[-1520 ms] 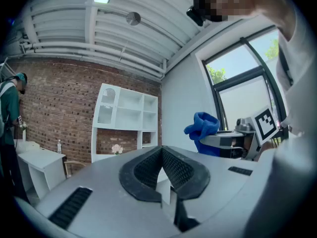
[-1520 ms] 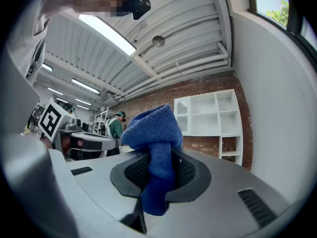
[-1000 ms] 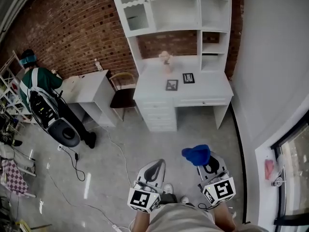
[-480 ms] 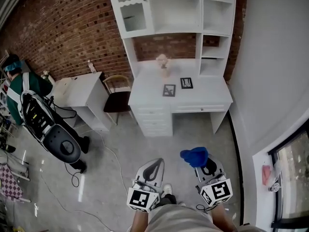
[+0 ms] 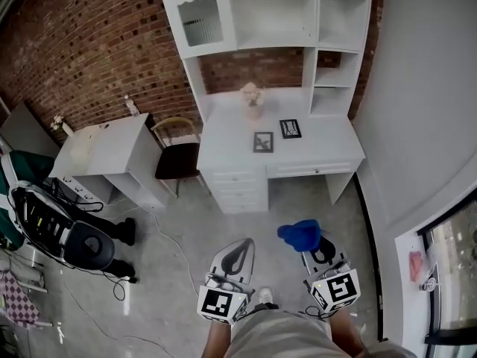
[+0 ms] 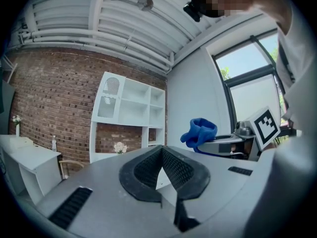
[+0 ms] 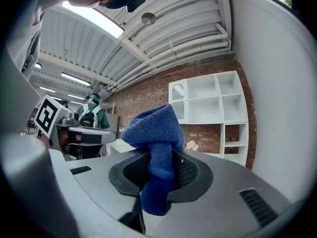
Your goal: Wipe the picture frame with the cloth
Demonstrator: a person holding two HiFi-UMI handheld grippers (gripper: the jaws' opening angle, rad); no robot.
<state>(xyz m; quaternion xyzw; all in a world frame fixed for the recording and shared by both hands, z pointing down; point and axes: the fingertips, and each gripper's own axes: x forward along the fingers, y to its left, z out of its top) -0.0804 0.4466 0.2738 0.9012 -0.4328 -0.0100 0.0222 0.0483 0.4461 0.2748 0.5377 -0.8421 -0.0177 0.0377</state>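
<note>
A blue cloth (image 7: 157, 133) is gripped by the right claw (image 7: 158, 175); the left claw (image 6: 161, 171) is closed on nothing.

Bright, even indoor light, with heavy fisheye bending in every view.

Daylight comes through the window (image 6: 250, 78), which is washed out and pale in the left gripper view. A ceiling light strip (image 7: 94, 20) glares white in the right gripper view. In the head view the floor (image 5: 186, 252) carries a few soft streaks of sheen, and the desk (image 5: 313, 151) casts only a faint shadow under its front edge. Both gripper views fall to black at the corners, and straight lines bow near the edges. The cloth (image 7: 156, 148) is sharp, its weave visible, while the brick wall (image 7: 148, 100) far behind it is softer.
</note>
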